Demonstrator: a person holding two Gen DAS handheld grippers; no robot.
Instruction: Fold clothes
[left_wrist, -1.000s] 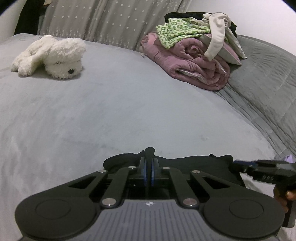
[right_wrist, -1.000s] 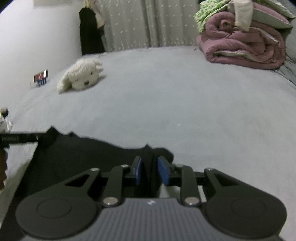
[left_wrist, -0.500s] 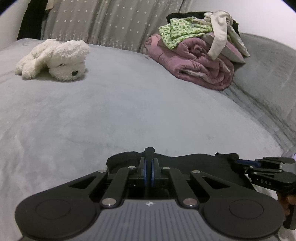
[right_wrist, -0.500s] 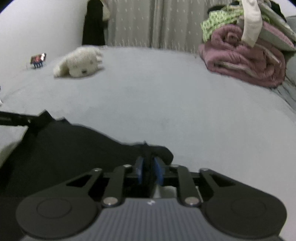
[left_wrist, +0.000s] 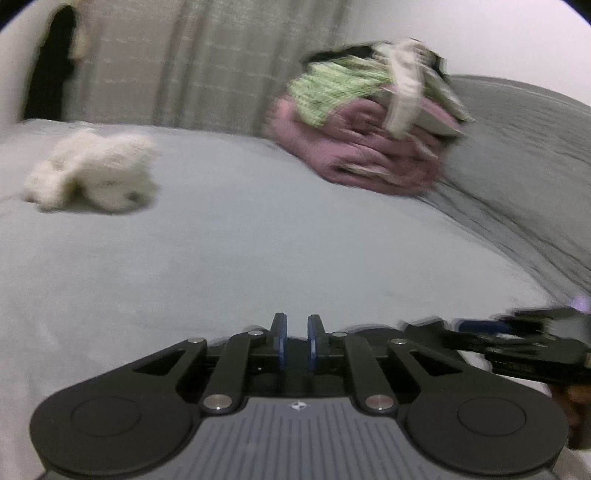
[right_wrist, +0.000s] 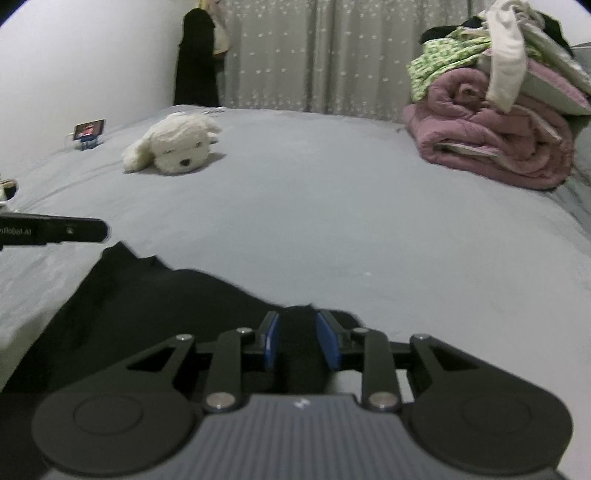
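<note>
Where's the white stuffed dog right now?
In the right wrist view the white stuffed dog lies far left on the grey bed, near the phone stand.

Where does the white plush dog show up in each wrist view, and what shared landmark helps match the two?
Left wrist view: the white plush dog lies blurred at the left, on the grey bed.
Right wrist view: it lies left of centre, further up the bed, face towards the camera.
Shared landmark: the rolled pink blanket with clothes piled on it, at the right in both views.
</note>
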